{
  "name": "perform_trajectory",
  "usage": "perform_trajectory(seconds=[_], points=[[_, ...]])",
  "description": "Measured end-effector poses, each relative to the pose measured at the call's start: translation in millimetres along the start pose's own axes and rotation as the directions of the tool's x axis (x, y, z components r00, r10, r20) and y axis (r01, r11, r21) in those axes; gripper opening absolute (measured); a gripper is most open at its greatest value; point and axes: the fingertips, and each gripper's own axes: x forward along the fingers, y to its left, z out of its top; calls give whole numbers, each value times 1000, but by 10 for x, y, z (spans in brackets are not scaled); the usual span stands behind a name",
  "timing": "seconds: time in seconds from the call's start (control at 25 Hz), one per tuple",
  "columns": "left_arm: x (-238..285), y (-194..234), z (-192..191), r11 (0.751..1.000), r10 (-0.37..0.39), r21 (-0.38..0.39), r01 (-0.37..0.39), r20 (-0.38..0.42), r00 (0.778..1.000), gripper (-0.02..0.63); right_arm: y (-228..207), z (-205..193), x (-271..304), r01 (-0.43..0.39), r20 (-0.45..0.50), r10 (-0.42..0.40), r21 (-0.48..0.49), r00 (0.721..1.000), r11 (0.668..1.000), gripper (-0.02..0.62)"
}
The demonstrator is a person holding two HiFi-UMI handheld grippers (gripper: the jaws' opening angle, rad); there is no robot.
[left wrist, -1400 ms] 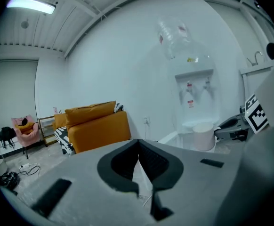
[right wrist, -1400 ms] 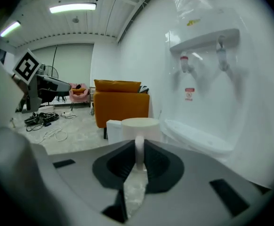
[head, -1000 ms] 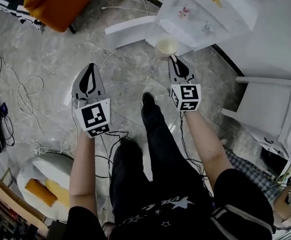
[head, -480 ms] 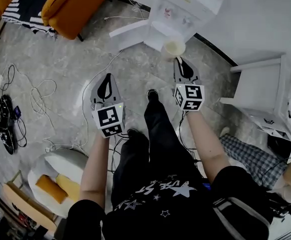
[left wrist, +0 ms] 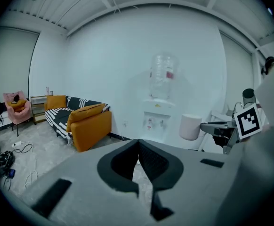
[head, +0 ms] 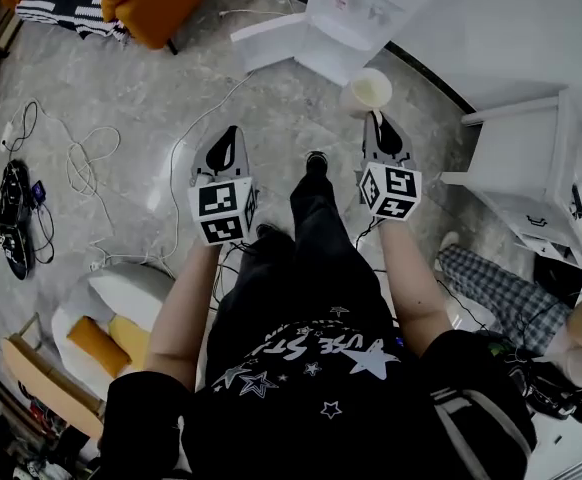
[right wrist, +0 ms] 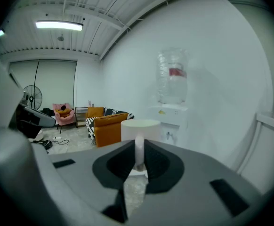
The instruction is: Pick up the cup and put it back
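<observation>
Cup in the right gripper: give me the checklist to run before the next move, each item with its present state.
1. Grip: right gripper shut on the handle of the cup: ok.
2. Cup upright, rim level: ok.
3. Cup's contents: cannot tell.
4. Spare hand: left gripper shut, nothing between its fingers: ok.
5. Heading: water dispenser in view ahead, beyond the cup: ok.
</observation>
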Motion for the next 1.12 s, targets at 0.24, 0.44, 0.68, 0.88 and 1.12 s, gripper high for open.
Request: perform_trajectory(seconds=[0.24,0.44,0.68,0.88,1.12], points=[[-109,101,18,1000,24,-9,-23,8,1000,11,94,51,-67,-10,6,10,-13,1000,1000,43],[-70,97,45,1000,22,-5,-22,10,1000,11,36,25,2,-15,-2,15,-19,1000,1000,43],[390,180,250,997,9,81,-11,32,999,11,-55,-140,430,-27,-31,26,-13,999,1000,43],[1057,141,6,989,-64,131,68,-30,997,11,-227,-473,1065,-31,-55,30,-25,998,999,43],[2090,80,-591,962,-179,187,197,-108,978,11,-432,-1219,2062,-38,-129,38,0,991,999,43]])
